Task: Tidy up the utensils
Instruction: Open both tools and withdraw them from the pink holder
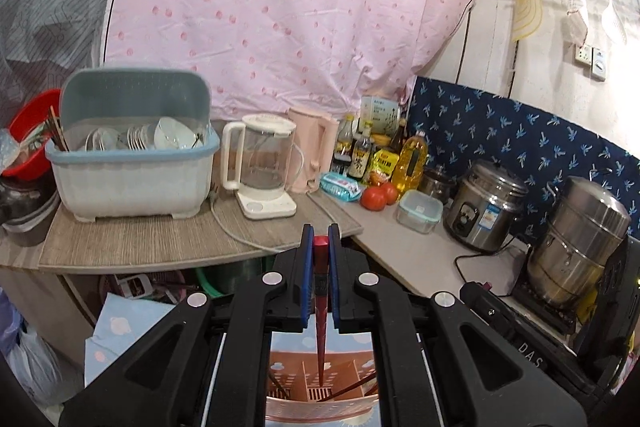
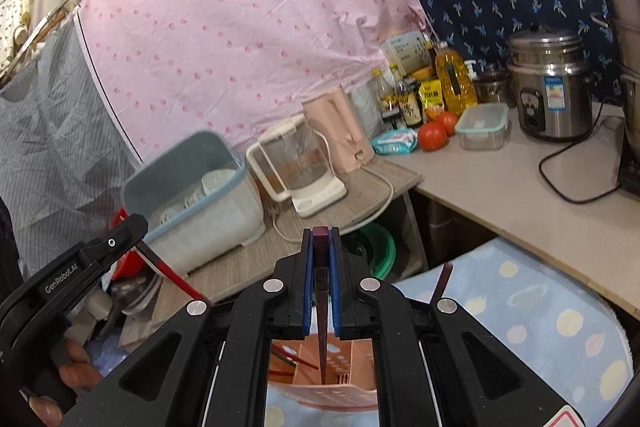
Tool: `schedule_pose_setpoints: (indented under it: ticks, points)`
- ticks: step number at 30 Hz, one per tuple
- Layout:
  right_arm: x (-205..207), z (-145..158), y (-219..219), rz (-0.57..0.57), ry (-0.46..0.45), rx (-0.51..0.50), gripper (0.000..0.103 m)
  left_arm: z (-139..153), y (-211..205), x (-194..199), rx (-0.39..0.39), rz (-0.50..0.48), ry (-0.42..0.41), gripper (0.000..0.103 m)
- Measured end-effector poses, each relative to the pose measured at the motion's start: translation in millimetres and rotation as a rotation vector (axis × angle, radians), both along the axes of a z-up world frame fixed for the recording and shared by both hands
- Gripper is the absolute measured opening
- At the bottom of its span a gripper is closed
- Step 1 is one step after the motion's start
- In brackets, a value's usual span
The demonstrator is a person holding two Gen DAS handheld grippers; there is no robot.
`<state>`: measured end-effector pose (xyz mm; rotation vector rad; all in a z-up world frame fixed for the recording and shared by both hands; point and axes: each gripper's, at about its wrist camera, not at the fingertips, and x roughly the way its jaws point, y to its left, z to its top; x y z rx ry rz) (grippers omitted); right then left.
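Note:
My left gripper (image 1: 321, 237) is shut on a red chopstick (image 1: 321, 307) that points down into a pink slotted utensil holder (image 1: 320, 407) just below it. My right gripper (image 2: 321, 237) is shut on a dark maroon chopstick (image 2: 321, 307), its tip over the same pink holder (image 2: 340, 391). Other chopsticks lie inside the holder (image 2: 292, 361). The left gripper also shows in the right wrist view (image 2: 138, 231), at the left, with its red chopstick (image 2: 172, 275).
A grey-blue dish rack (image 1: 132, 163) with plates, a glass kettle (image 1: 264, 167), a pink kettle (image 1: 312, 151), bottles, tomatoes (image 1: 378, 195), a lidded box (image 1: 420, 211) and steel cookers (image 1: 484, 207) stand on the counter. A blue dotted cloth (image 2: 520, 311) lies under the holder.

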<state>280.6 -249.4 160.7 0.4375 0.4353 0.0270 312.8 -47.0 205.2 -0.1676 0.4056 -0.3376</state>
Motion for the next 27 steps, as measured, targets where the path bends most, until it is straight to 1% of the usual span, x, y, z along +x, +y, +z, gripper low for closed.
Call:
schedule_pose_setpoints:
  ticks: [5,6,7,8,9,10,13,17,20,23,27]
  points:
    - [3,-21,5,0.004,0.042,-0.004,0.009,-16,-2,5,0.013,-0.014,0.045,0.007]
    - [1,-22,5,0.003,0.043,-0.003,0.01,-18,-1,5,0.011,-0.016,0.053,0.01]
    - [-1,-23,5,-0.004,0.042,-0.006,0.014,-20,-1,5,0.013,-0.004,0.058,0.016]
    - [-4,-23,4,-0.013,0.04,-0.011,0.018,-21,1,3,0.012,0.001,0.061,0.032]
    - [-7,-22,4,-0.017,0.035,-0.012,0.02,-21,3,1,0.011,0.009,0.061,0.045]
    - [-12,-21,3,-0.022,0.029,-0.014,0.024,-21,4,-2,0.01,0.016,0.057,0.047]
    - [-25,-17,2,-0.026,0.013,-0.018,0.03,-21,7,-10,0.019,0.018,0.061,0.047]
    - [-48,-12,3,-0.018,0.003,-0.031,0.031,-21,12,-30,0.039,0.012,0.08,0.048]
    - [-71,-14,5,-0.002,0.009,-0.026,0.031,-27,16,-51,0.06,0.001,0.106,0.048]
    - [-97,-23,6,0.012,0.033,-0.012,0.031,-38,20,-73,0.061,-0.009,0.137,0.05]
    - [-134,-46,7,0.023,0.08,0.013,0.031,-64,23,-105,0.068,-0.039,0.206,0.051]
